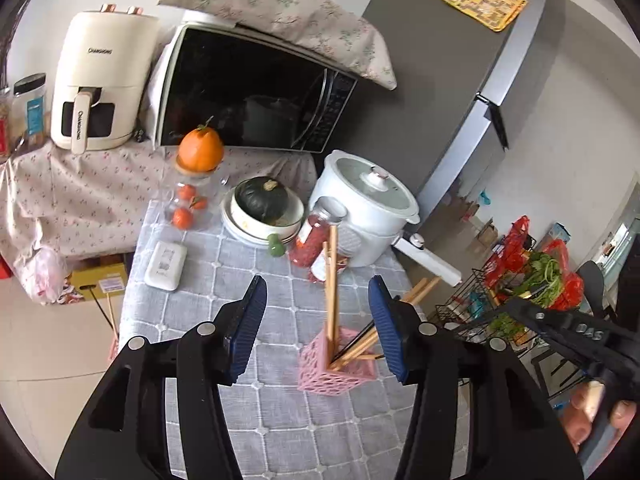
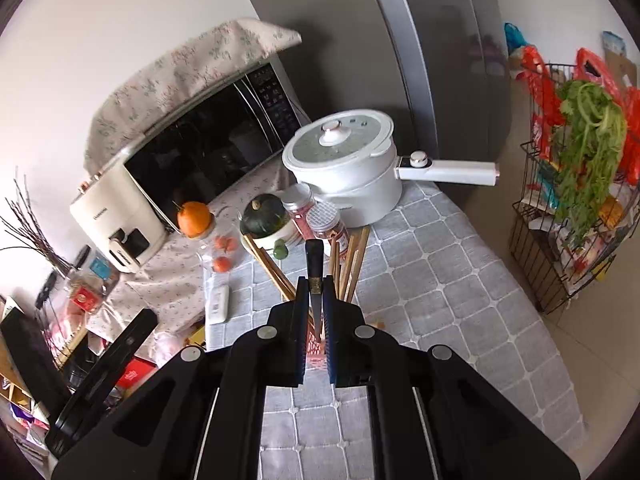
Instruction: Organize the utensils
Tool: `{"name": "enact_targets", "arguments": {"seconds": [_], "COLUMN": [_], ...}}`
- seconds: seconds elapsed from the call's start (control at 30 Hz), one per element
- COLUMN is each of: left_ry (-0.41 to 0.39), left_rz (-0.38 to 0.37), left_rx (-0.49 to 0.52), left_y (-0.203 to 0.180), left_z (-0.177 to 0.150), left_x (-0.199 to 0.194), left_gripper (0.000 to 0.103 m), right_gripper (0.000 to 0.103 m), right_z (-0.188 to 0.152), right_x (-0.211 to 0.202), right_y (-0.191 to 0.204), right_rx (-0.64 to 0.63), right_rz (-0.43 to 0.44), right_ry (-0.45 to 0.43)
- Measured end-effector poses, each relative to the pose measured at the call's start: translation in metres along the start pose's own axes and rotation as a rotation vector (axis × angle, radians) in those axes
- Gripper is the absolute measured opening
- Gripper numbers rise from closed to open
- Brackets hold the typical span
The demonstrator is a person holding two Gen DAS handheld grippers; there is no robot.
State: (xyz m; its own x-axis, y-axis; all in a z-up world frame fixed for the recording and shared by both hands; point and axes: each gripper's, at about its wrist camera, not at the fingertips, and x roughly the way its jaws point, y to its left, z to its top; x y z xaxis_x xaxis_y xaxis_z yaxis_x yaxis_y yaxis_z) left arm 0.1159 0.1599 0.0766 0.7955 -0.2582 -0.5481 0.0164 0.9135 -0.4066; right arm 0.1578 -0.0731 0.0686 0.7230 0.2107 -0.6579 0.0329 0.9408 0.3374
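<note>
A pink lattice utensil holder (image 1: 334,364) stands on the grey checked tablecloth (image 1: 280,412) with several wooden chopsticks (image 1: 331,280) leaning in it. My left gripper (image 1: 318,292) is open, its blue pads either side of the holder and above it. My right gripper (image 2: 316,284) is shut on a dark chopstick (image 2: 314,268) with a gold band, held upright right over the holder (image 2: 314,350), which shows pink between its fingers. Wooden chopsticks (image 2: 352,264) stick up just behind. The right gripper's body shows at the right edge of the left wrist view (image 1: 576,332).
Behind the holder stand two red-filled jars (image 1: 314,232), a white electric pot (image 1: 360,208) with a long handle, a bowl with a green squash (image 1: 262,204), a glass jar with oranges (image 1: 192,200), a white remote-like box (image 1: 166,266). A wire rack with greens (image 2: 576,184) stands right of the table.
</note>
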Motion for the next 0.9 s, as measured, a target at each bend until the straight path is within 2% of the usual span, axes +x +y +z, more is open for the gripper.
{"name": "enact_targets", "arguments": {"seconds": [0.13, 0.27, 0.33, 0.37, 0.4, 0.47, 0.5, 0.53, 0.63, 0.73, 0.9], "left_ry": [-0.004, -0.001, -0.017, -0.029, -0.055, -0.094, -0.12, -0.137, -0.158, -0.185, -0.234], "left_rz": [-0.003, 0.002, 0.011, 0.018, 0.037, 0.065, 0.089, 0.106, 0.155, 0.187, 0.199], "left_rx": [-0.019, -0.006, 0.025, 0.035, 0.053, 0.083, 0.112, 0.136, 0.213, 0.257, 0.315], "left_y": [0.008, 0.008, 0.002, -0.001, -0.006, -0.016, -0.024, -0.03, -0.05, -0.064, -0.083], "left_z": [0.003, 0.0, -0.002, -0.003, -0.006, -0.011, -0.015, -0.019, -0.033, -0.053, -0.084], "left_x": [-0.002, -0.001, -0.003, -0.004, -0.009, -0.014, -0.018, -0.02, -0.022, -0.024, -0.025], "left_gripper": [0.05, 0.05, 0.055, 0.065, 0.077, 0.091, 0.096, 0.096, 0.096, 0.096, 0.096], "right_gripper": [0.008, 0.011, 0.032, 0.038, 0.048, 0.058, 0.068, 0.077, 0.088, 0.096, 0.096], "right_z": [-0.002, -0.004, -0.007, -0.01, -0.013, -0.023, -0.028, -0.036, -0.06, -0.079, -0.104], "right_x": [0.032, 0.046, 0.04, 0.032, 0.025, 0.011, 0.005, -0.003, -0.021, -0.033, -0.039], "right_y": [0.004, 0.007, 0.006, 0.005, 0.005, 0.001, -0.001, -0.003, -0.015, -0.031, -0.061], "right_rx": [-0.008, -0.009, 0.006, 0.005, 0.002, -0.001, -0.005, -0.011, -0.016, -0.001, 0.066], "right_rz": [-0.034, -0.019, -0.008, -0.024, -0.052, -0.127, -0.158, -0.211, -0.322, -0.375, -0.397], "right_ry": [0.022, 0.01, -0.004, -0.025, -0.045, -0.093, -0.111, -0.14, -0.202, -0.224, -0.241]}}
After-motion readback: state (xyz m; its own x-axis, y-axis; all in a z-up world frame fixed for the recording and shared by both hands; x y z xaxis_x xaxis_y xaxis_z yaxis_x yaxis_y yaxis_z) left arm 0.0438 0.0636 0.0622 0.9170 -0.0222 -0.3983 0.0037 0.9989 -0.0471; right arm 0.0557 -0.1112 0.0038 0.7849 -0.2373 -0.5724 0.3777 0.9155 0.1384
